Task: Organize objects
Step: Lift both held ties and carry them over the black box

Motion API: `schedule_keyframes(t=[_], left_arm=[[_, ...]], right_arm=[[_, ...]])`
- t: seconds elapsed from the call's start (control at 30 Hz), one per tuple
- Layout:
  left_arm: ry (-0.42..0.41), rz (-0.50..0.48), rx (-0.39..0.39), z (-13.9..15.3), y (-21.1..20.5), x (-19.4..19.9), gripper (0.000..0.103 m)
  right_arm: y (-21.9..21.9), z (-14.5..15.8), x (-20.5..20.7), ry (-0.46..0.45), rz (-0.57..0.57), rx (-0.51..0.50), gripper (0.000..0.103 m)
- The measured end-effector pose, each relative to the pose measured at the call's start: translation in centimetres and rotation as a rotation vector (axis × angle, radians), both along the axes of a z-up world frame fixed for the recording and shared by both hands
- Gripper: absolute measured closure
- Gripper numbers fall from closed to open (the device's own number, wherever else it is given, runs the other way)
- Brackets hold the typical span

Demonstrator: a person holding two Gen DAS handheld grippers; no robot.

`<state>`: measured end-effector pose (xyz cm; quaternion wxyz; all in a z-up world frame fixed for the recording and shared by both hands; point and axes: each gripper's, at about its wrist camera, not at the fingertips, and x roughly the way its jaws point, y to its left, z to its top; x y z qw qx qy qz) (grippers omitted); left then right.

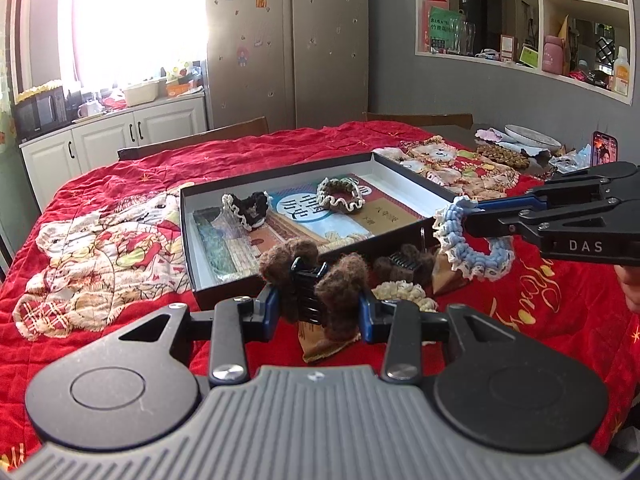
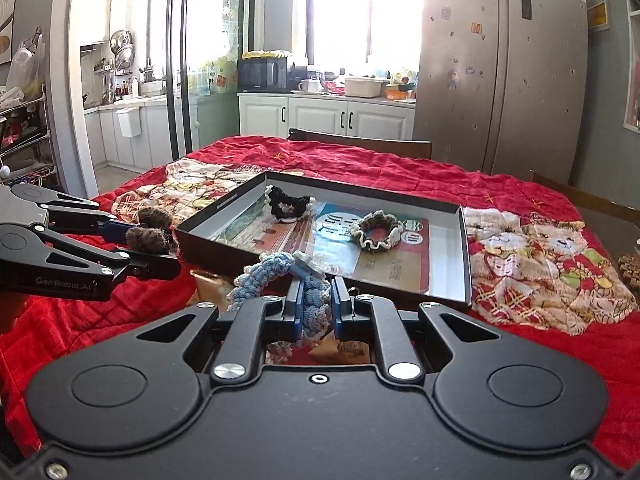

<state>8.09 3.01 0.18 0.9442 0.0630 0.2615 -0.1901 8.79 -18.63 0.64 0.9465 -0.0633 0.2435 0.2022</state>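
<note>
Red quilt (image 1: 120, 184) bears box (image 1: 188, 240), two scrunchies (image 1: 340, 200).

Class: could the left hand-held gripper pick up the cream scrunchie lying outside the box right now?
Probably not: the left hand-held gripper is already shut on the brown fuzzy hair claw, so the cream scrunchie must wait.

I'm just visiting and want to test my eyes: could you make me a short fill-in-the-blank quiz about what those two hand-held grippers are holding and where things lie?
1. The left hand-held gripper is shut on a fuzzy hair claw whose colour is ____.
2. The right hand-held gripper is shut on a crocheted scrunchie that is mostly ____.
3. The number of scrunchies lying inside the black box is ____.
4. The cloth under the box is mainly ____.

Missing words: brown; blue; two; red
</note>
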Motion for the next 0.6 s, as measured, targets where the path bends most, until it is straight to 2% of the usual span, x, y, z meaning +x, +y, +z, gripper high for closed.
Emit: schedule_keyframes(t=[0.6], left_arm=[[-0.029,0.005,-0.024,1.5,-1.2,4.6,0.061]], right_arm=[[0.3,1.5,4.0,-0.045,-0.037,-0.012,0.089]])
